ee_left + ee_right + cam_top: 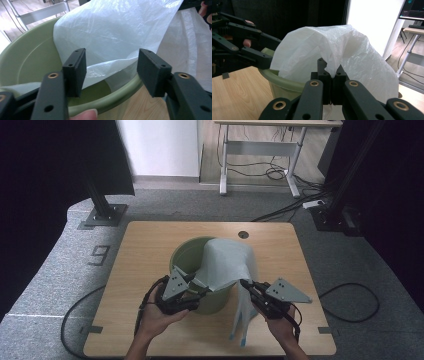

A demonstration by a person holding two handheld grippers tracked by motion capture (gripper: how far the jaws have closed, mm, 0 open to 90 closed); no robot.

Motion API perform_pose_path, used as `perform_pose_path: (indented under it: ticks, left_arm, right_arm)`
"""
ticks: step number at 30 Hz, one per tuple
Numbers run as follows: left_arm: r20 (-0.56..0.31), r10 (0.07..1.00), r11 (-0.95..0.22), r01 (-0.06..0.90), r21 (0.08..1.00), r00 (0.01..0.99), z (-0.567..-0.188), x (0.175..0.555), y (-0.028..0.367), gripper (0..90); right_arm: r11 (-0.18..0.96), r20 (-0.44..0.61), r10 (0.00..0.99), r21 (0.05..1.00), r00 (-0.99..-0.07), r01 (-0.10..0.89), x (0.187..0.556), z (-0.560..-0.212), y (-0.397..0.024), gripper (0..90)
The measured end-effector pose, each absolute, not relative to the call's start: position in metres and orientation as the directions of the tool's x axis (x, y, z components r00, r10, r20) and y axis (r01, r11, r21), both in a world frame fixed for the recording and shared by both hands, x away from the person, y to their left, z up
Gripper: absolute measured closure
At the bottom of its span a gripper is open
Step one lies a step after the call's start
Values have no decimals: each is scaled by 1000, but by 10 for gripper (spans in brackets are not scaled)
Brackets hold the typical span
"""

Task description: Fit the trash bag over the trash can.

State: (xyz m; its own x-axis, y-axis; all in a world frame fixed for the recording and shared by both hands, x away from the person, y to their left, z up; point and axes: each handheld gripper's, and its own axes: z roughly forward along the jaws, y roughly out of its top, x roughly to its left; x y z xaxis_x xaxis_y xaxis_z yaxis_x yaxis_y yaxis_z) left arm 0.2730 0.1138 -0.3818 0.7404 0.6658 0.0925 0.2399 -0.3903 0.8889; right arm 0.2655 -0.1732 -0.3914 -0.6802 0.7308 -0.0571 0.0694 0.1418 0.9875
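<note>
Fingers of the right gripper (pixel 331 75) were pressed together on a fold of the white plastic bag (pixel 332 50), the film pinched between the two black pads at the bag's lower edge. Left gripper (pixel 111 72) had its jaws spread wide apart, one pad to each side of a loose flap of the bag, neither pad visibly touching it; the near rim of the green bucket (pixel 117 93) ran below and between them. A fingertip showed at the bottom edge of the left gripper view.

Seen from above, the left gripper (pixel 192 290) sat at the bucket's (pixel 182 252) near rim and the right gripper (pixel 247 287) just beside the bucket's right flank. The bag (pixel 227 257) was draped over the bucket's right half, humped up, with a tail hanging down onto the wooden table (pixel 145 250) between bucket and right hand (pixel 280 322). Left hand (pixel 155 317) gripped its tool from below. The bucket stood about mid-table. Grey carpet (pixel 50 275) surrounded the table; a white desk frame (pixel 260 150) and cables lay beyond.
</note>
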Motion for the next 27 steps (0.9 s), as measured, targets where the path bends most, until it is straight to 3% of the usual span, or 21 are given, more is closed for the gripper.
perform_pose_path:
  ticks: [11, 14, 18, 23, 24, 25, 27]
  left_arm:
    - [89, 649, -397, 237, 887, 756, -377, 268, 101, 399]
    - [67, 660, -383, 259, 887, 748, -379, 271, 99, 470]
    - [43, 669, -368, 280, 887, 742, -379, 275, 98, 634]
    - [-38, 665, -323, 332, 886, 746, -377, 284, 102, 815]
    - [-38, 665, -323, 332, 886, 746, -377, 284, 102, 831]
    - [-41, 663, -322, 335, 885, 747, -377, 286, 104, 865]
    - [-51, 670, -314, 345, 884, 740, -376, 288, 107, 894]
  right_arm:
    - [163, -59, 720, 983, -691, 85, 272, -377, -160, 873]
    - [163, -54, 716, 982, -696, 91, 273, -379, -158, 872]
    - [162, -43, 710, 981, -703, 103, 273, -383, -159, 854]
    - [148, -43, 725, 984, -687, 95, 264, -389, -162, 595]
    - [148, -43, 725, 984, -687, 95, 264, -389, -162, 595]
    - [130, -41, 746, 988, -664, 85, 257, -392, -163, 474]
    - [112, -28, 768, 990, -640, 90, 251, -395, -164, 389]
